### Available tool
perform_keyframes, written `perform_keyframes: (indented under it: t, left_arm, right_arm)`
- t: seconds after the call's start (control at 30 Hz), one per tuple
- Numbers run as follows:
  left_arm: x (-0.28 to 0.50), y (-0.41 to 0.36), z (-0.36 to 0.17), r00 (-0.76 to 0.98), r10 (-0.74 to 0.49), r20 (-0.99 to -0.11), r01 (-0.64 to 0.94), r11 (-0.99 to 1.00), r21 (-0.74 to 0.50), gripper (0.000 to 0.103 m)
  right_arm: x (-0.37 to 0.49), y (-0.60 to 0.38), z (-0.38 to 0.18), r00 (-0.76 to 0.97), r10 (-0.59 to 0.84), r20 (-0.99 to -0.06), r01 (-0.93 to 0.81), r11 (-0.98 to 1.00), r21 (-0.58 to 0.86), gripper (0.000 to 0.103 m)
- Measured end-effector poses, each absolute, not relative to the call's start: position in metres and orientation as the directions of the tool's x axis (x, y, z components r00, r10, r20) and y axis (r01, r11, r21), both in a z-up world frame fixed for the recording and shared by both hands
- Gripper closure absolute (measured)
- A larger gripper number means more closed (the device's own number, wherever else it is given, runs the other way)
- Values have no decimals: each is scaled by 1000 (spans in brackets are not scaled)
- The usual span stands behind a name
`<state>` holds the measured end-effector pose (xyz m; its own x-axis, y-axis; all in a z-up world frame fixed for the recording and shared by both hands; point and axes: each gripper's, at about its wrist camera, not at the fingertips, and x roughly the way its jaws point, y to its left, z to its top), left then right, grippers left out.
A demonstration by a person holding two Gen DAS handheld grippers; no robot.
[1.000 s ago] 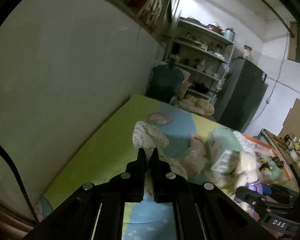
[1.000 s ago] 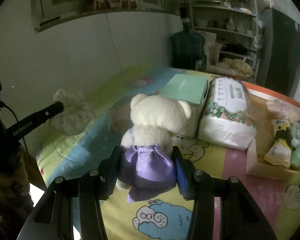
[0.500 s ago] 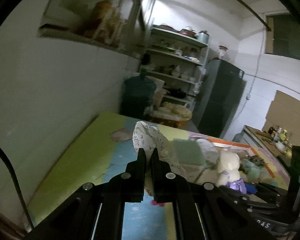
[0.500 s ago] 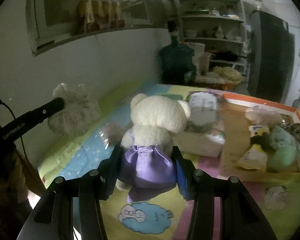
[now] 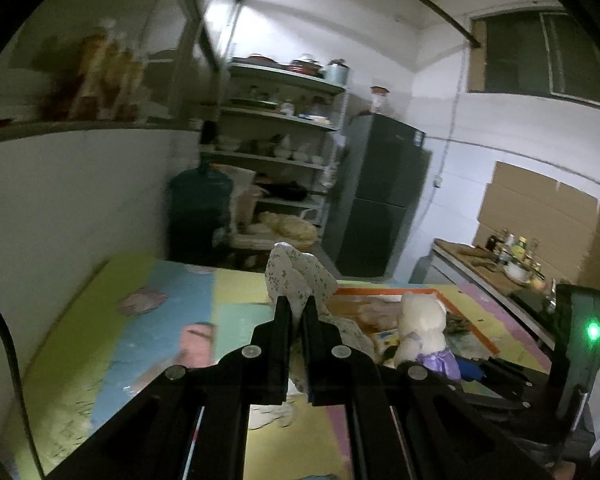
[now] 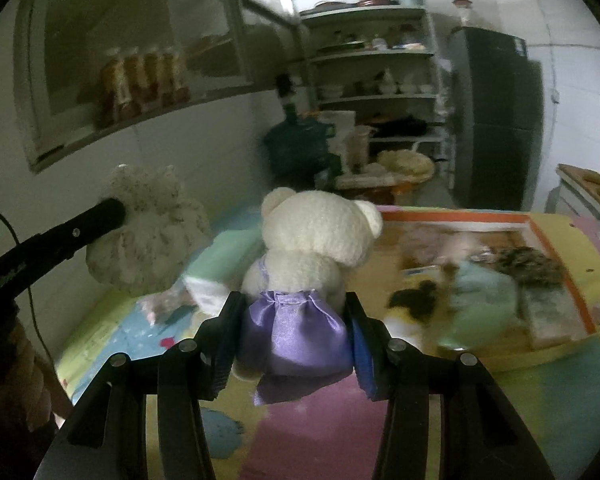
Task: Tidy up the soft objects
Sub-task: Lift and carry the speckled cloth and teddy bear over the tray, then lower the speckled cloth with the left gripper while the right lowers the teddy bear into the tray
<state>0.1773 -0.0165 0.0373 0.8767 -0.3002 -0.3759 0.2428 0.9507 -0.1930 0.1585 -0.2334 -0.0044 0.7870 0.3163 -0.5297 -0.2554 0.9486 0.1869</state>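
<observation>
Clamping a cream plush teddy bear in a shiny purple satin skirt [image 6: 300,264], the right tongs [image 6: 296,340] pressed both black fingers [image 6: 224,344] against the skirt's sides and held the toy upright, its back toward the camera, above a soft pastel patchwork play mat with cartoon prints [image 6: 540,408] that covered the surface. In the left wrist view the same bear [image 5: 422,320] hung low at the right, beside the dark body of the other tool with its green light.

The left tongs [image 5: 296,308] were nearly together, pinching a cream cloth with small floral print [image 5: 296,276]; the fabric bunched up above the fingertips and trailed down below them toward the mat [image 5: 80,368]. From the right wrist view that cloth [image 6: 148,232] appeared as a pale crumpled bundle at the tip of the left tool, off to the left and clear of the mat.

Ahead of the bear lay a shallow tray with an orange rim [image 6: 556,264], holding several blurred soft items, among them a pale green one [image 6: 480,296] and a dark speckled one [image 6: 532,264]. A mint-green box [image 6: 224,256] sat just left of the bear, partly hidden behind it. Beyond the surface stood a dark refrigerator [image 5: 380,196], open white shelving stacked with crockery [image 6: 376,56] and a large dark water jug [image 5: 200,208].
</observation>
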Motion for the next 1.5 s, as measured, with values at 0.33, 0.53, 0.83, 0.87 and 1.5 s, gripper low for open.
perform_keyframes:
  t: [0.33,0.53,0.83,0.87,1.5]
  left_arm:
    - [200,-73,41,847,-362,-389,318,932,-175,98]
    - [214,-105,34,828,-373,-418,343,927,-150,98]
    - [245,-140,21,810,-346,-473,340,935,-103,98]
    - [250,-143,19,808,-341,-481,336,937,-99,98]
    - [303,-169,-20,752,-283,-595,290,953,-88,98]
  right_arm:
    - [161,-294,4,825,237,-514,-163,969,186,52]
    - [169,-324,4,834,203,-513,-128,976,178,52]
    - [191,-368,-1,831,170,-530,-88,980,177,52]
    - [194,-371,-3,828,169,-534,-85,980,178,52]
    - [253,-389,-30,779,172,-603,-61,978,200,52]
